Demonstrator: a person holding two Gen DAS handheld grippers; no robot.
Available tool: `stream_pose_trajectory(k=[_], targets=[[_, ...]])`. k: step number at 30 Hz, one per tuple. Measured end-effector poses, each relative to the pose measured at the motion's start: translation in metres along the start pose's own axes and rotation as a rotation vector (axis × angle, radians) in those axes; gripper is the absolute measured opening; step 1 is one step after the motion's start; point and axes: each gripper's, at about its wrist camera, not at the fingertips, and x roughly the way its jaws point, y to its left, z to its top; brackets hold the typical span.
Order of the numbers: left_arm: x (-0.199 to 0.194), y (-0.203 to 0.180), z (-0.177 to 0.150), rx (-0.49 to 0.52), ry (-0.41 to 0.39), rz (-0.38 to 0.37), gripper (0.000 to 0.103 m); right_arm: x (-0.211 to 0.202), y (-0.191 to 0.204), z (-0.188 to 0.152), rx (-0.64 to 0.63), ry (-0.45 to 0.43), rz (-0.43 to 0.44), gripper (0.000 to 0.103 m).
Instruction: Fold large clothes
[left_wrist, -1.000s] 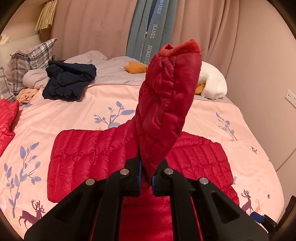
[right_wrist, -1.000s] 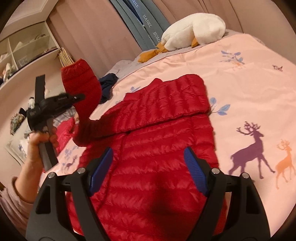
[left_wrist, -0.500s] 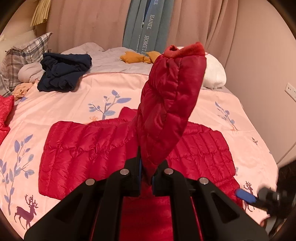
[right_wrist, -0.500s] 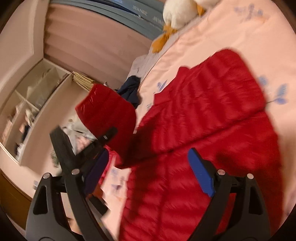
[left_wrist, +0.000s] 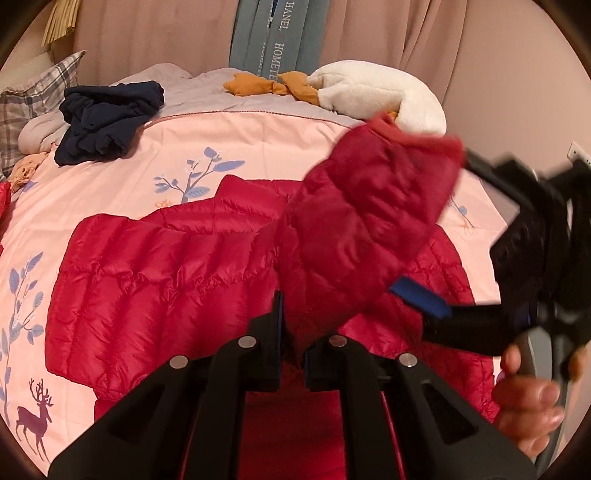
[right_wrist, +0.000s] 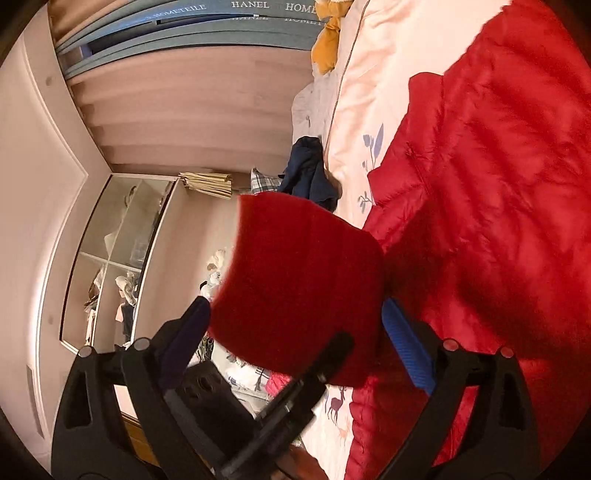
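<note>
A red quilted down jacket (left_wrist: 155, 280) lies spread on the pink bed (left_wrist: 118, 177); it also shows in the right wrist view (right_wrist: 491, 192). My left gripper (left_wrist: 293, 354) is shut on the jacket's sleeve (left_wrist: 369, 229) and holds it lifted, leaning right. My right gripper (right_wrist: 295, 325) is open, with the sleeve's cuff end (right_wrist: 303, 280) between its blue-padded fingers (right_wrist: 406, 343). In the left wrist view the right gripper (left_wrist: 443, 266) shows beside the sleeve, held by a hand.
A dark navy garment (left_wrist: 107, 118) lies at the back left of the bed. A white plush goose (left_wrist: 376, 92) with orange feet lies at the back right. A plaid pillow (left_wrist: 33, 99) lies far left. A shelf unit (right_wrist: 114, 258) stands by the wall.
The lifted sleeve has tipped from upright toward the right. My right gripper has rolled sideways and moved in from the right until its open fingers straddle the cuff end.
</note>
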Motion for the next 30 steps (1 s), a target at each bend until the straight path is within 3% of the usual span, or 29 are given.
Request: stream_pose_trajectory(k=[3, 5, 6, 7, 10, 12, 14, 15, 17, 19, 23, 30], targets=[[0.004, 0.003, -0.004, -0.008, 0.022, -0.018, 0.011, 0.008, 0.003, 0.005, -0.017, 0.012, -0.041, 0.095], [0.005, 0.005, -0.007, -0.016, 0.034, -0.038, 0.026, 0.009, 0.003, 0.005, -0.030, 0.013, -0.063, 0.095], [0.005, 0.005, -0.009, -0.019, 0.036, -0.043, 0.044, 0.010, 0.002, 0.006, -0.028, 0.015, -0.063, 0.095], [0.004, 0.005, -0.012, -0.017, 0.032, -0.044, 0.053, 0.010, 0.001, 0.006, -0.021, 0.017, -0.061, 0.095], [-0.001, 0.007, -0.016, -0.017, 0.022, -0.053, 0.053, 0.009, -0.001, 0.005, -0.020, 0.022, -0.073, 0.093], [-0.006, 0.011, -0.018, -0.032, 0.021, -0.063, 0.053, 0.008, -0.003, 0.004, -0.030, 0.020, -0.111, 0.087], [-0.017, 0.018, -0.022, -0.053, 0.010, -0.086, 0.053, 0.010, -0.003, 0.004, -0.059, 0.035, -0.174, 0.063], [-0.023, 0.022, -0.025, -0.059, -0.001, -0.091, 0.057, 0.011, -0.003, 0.003, -0.067, 0.041, -0.208, 0.055], [-0.038, 0.031, -0.032, -0.068, -0.024, -0.062, 0.066, 0.014, -0.005, 0.002, -0.082, 0.055, -0.279, 0.030], [-0.051, 0.045, -0.041, -0.090, -0.037, -0.023, 0.070, 0.016, -0.005, 0.000, -0.116, 0.059, -0.340, 0.018], [-0.062, 0.074, -0.056, -0.158, -0.006, 0.043, 0.071, 0.019, 0.010, -0.007, -0.228, 0.053, -0.412, 0.012], [-0.075, 0.101, -0.066, -0.201, -0.002, 0.098, 0.071, 0.018, 0.053, -0.012, -0.354, 0.013, -0.416, 0.010]])
